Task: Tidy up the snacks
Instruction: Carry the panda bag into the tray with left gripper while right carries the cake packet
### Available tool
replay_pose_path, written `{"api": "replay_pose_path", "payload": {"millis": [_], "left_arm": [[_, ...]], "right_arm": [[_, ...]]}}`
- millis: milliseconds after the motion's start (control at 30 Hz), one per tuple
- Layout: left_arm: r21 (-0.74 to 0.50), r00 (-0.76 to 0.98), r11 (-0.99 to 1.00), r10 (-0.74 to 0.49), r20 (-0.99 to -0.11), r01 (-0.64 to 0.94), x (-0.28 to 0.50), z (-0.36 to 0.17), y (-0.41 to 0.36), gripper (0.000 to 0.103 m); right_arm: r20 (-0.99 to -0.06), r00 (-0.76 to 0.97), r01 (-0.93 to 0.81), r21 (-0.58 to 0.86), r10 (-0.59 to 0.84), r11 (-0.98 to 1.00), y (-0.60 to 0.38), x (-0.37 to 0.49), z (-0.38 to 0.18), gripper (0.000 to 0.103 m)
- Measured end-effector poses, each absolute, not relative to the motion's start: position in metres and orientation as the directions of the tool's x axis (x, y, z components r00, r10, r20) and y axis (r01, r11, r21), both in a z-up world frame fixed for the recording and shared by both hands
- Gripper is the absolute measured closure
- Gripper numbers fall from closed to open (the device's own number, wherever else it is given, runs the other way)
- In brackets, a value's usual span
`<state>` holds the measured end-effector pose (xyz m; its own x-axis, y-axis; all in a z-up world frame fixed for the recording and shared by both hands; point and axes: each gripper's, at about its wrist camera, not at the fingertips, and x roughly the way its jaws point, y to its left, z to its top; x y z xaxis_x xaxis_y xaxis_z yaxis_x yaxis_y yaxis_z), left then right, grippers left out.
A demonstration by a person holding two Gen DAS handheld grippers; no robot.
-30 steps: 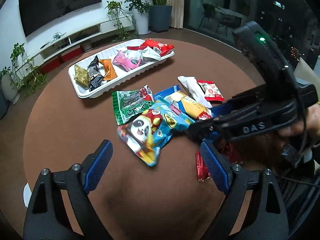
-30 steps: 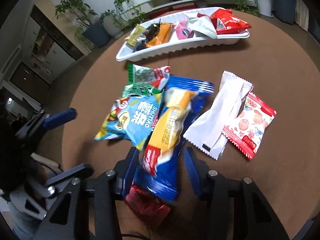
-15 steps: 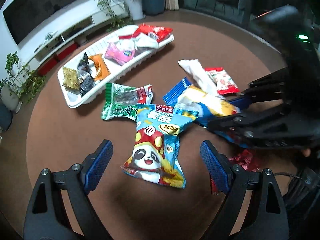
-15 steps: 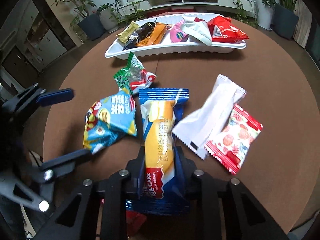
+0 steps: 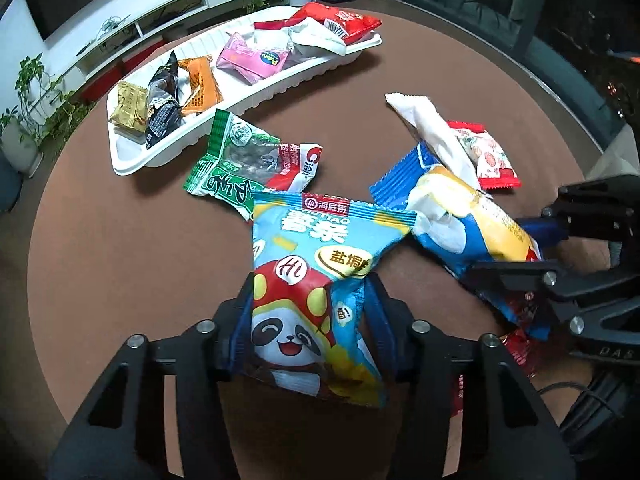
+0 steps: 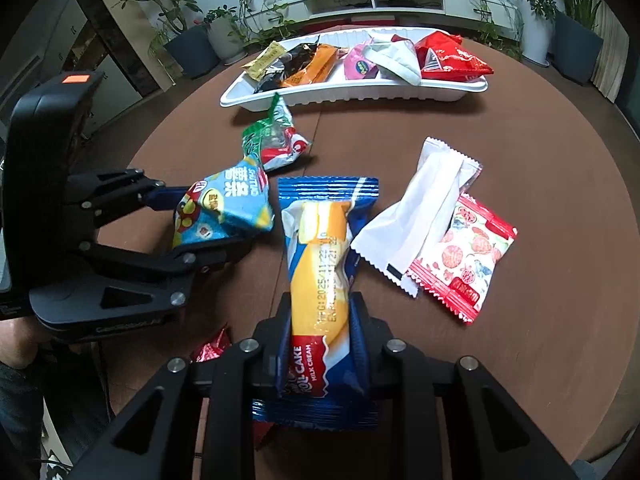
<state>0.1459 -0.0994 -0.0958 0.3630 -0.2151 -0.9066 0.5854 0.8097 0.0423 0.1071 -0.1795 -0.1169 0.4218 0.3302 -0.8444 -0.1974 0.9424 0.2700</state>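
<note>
The left gripper (image 5: 308, 320) pinched a panda snack bag (image 5: 316, 280); the right gripper (image 6: 322, 344) clamped a roll cake packet (image 6: 320, 272). Both seemed lifted off the table (image 6: 520, 140). Each should travel level to the white tray (image 6: 360, 94), without snagging loose packets.

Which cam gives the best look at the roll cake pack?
Right wrist: the roll cake pack fills the centre, label side up, its near end clamped in the right gripper. The left wrist view shows it only at the right edge, angled, its held end hidden behind the right gripper.
</note>
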Motion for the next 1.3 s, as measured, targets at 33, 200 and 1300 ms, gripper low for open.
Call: {"api": "replay_pose_path", "payload": {"millis": [33,200,1300], "left_arm": [[0.036,0.363,0.813,-0.220,-0.905,0.581,0.146,-0.096,-0.099,0.058],[-0.040,0.356,0.834,-0.278,-0.892,0.551,0.145,-0.093,-0.089,0.066],[-0.389,0.558,0.882,-0.469,-0.685,0.264,0.251,0.012,-0.014,0.067]], "right_arm": [[-0.842,0.423,-0.197,0.274,0.334,0.941,-0.180,0.105,-0.117,0.075],[-0.823,0.443,-0.193,0.299,0.355,0.934,-0.185,0.094,-0.110,0.076],[-0.601,0.661,-0.077,0.542,0.449,0.837,-0.290,0.207,-0.010,0.076]]}}
